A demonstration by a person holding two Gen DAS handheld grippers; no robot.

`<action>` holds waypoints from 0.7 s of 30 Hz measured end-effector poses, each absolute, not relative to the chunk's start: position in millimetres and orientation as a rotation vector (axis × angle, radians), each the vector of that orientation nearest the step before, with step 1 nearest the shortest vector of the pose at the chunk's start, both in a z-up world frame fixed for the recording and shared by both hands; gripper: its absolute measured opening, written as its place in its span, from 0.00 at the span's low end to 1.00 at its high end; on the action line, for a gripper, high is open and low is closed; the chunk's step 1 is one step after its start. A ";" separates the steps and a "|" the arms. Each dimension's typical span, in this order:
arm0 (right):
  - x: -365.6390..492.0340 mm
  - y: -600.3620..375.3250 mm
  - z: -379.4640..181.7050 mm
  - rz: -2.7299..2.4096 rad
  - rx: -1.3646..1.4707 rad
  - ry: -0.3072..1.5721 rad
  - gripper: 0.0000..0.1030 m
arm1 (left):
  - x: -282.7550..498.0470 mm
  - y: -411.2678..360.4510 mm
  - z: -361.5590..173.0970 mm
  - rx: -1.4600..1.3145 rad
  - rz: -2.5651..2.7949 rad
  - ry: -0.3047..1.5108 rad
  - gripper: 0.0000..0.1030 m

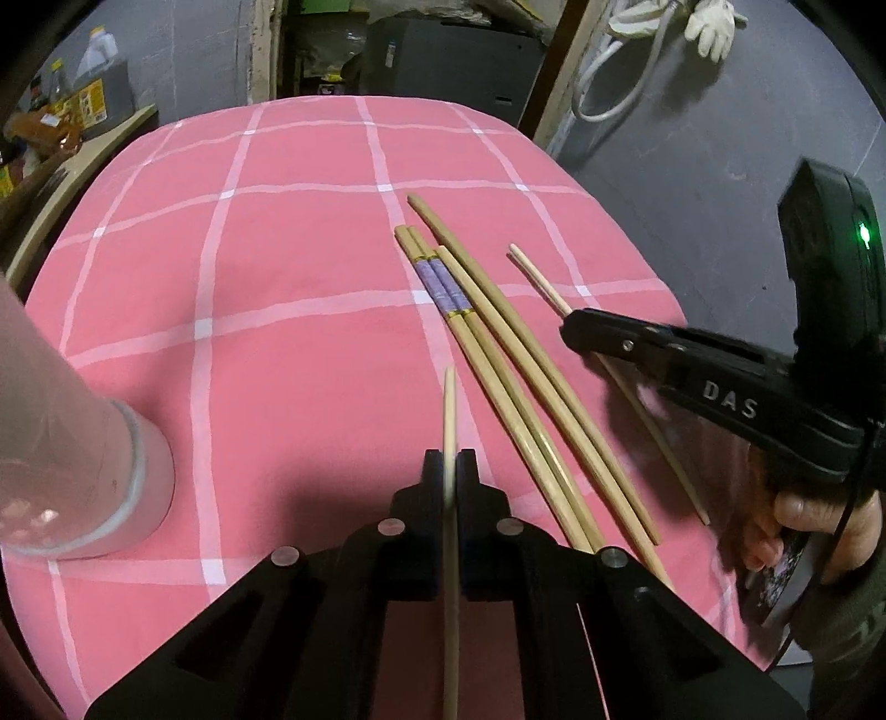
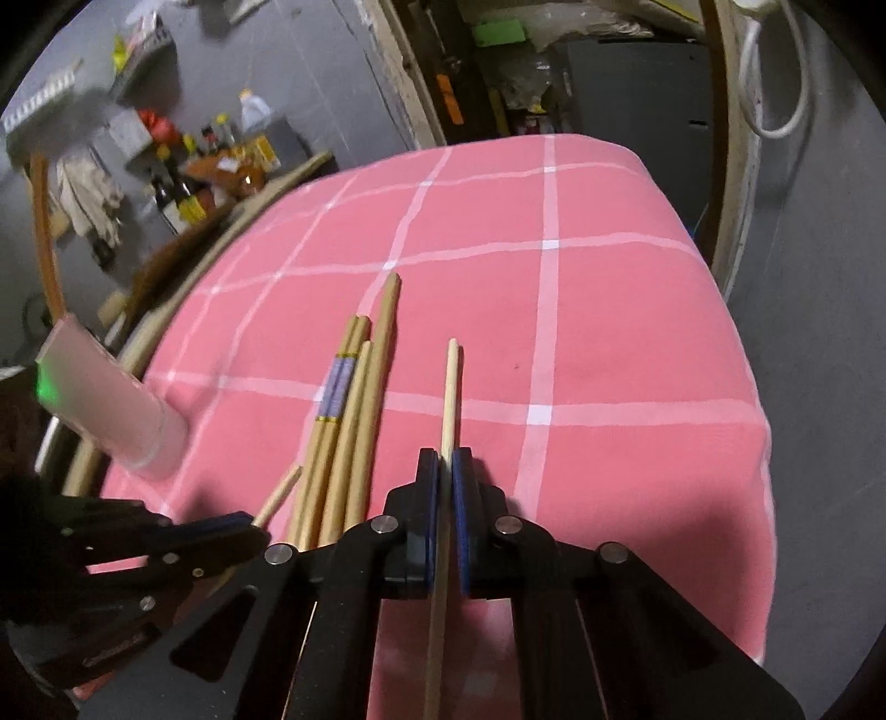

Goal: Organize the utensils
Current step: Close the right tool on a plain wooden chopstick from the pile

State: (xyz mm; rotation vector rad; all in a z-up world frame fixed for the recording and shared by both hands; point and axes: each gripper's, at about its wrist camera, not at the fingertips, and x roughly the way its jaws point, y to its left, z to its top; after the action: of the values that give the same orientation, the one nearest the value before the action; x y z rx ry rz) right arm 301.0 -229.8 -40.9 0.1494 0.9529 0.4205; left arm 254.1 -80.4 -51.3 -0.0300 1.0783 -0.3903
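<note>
The left gripper [image 1: 450, 471] is clenched on a thin chopstick [image 1: 449, 410], its jaws pressed against the stick's sides; the pale tip juts forward above the cloth [image 1: 277, 249] and the rest runs back between the fingers toward the camera. The right gripper [image 2: 446, 465] is likewise clamped on a second thin chopstick [image 2: 449, 387], with blue pads [image 2: 459, 498] squeezing it on both sides and the far end pointing out over the table. In the left view the right gripper [image 1: 576, 327] comes in from the right edge, a hand [image 1: 819, 526] wrapped around its handle, and its stick [image 1: 540, 279] shows on both sides of the black tip. Between the two held sticks a bundle of four thicker chopsticks [image 1: 498, 354] lies flat on the cloth, side by side and touching; two of them carry purple bands [image 1: 443, 285] edged in gold. A translucent cup [image 1: 83, 476] stands at the left, on the cloth near its edge, well apart from the bundle. The cloth is pink with a white grid and drapes over the table's edges. Around it are a grey floor and walls, a cluttered shelf with bottles [image 2: 183, 183], a white cable [image 1: 614, 83] and a pale glove [image 1: 711, 27] hanging at the back.
</note>
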 end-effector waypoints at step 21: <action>290.8 -212.7 -41.1 0.404 0.047 0.959 0.19 | 248.1 -59.7 -47.8 -0.078 -0.337 1.075 0.03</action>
State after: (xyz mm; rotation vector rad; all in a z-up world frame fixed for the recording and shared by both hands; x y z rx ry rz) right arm 290.8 -212.7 -41.1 0.0469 0.9590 0.4044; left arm 248.1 -59.7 -47.8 -0.0785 1.0746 -0.3372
